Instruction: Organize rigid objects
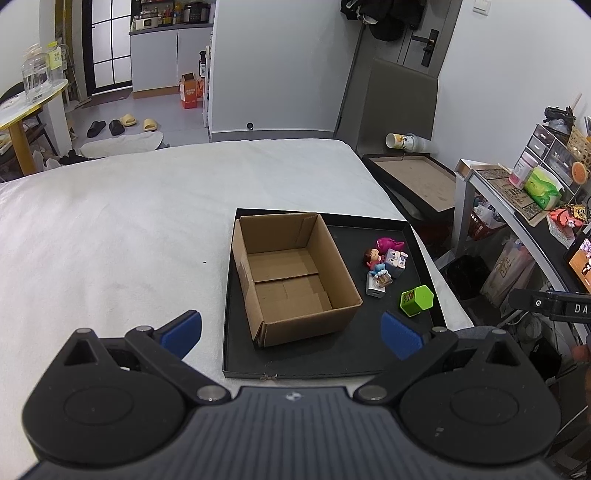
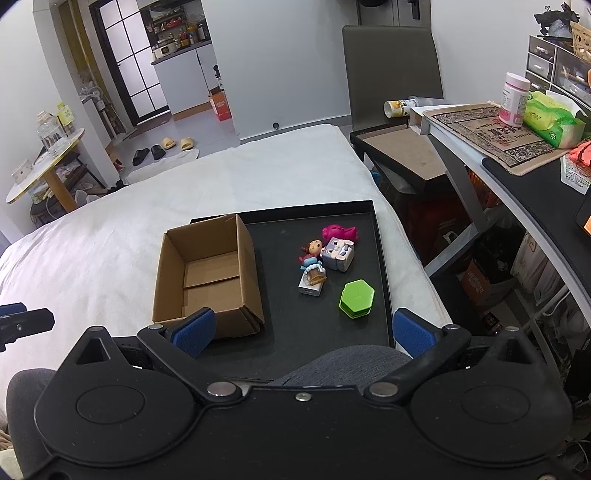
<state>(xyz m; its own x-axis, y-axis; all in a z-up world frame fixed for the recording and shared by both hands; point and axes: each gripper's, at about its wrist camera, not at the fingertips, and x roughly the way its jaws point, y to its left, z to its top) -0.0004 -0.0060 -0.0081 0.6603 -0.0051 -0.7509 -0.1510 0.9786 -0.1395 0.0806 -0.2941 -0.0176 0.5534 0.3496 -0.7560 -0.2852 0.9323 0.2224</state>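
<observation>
Cardboard box [image 2: 208, 275] empty on black tray [image 2: 380, 258], toys [image 2: 332, 253] beside it

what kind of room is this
Probably a small lived-in apartment: a white-covered bed holds the black tray, slippers lie on the floor, and a kitchen counter shows beyond.

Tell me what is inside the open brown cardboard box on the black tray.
The open brown cardboard box holds nothing visible: only its bare floor flaps show. Its near wall hides the strip of floor just behind it in both views.
</observation>
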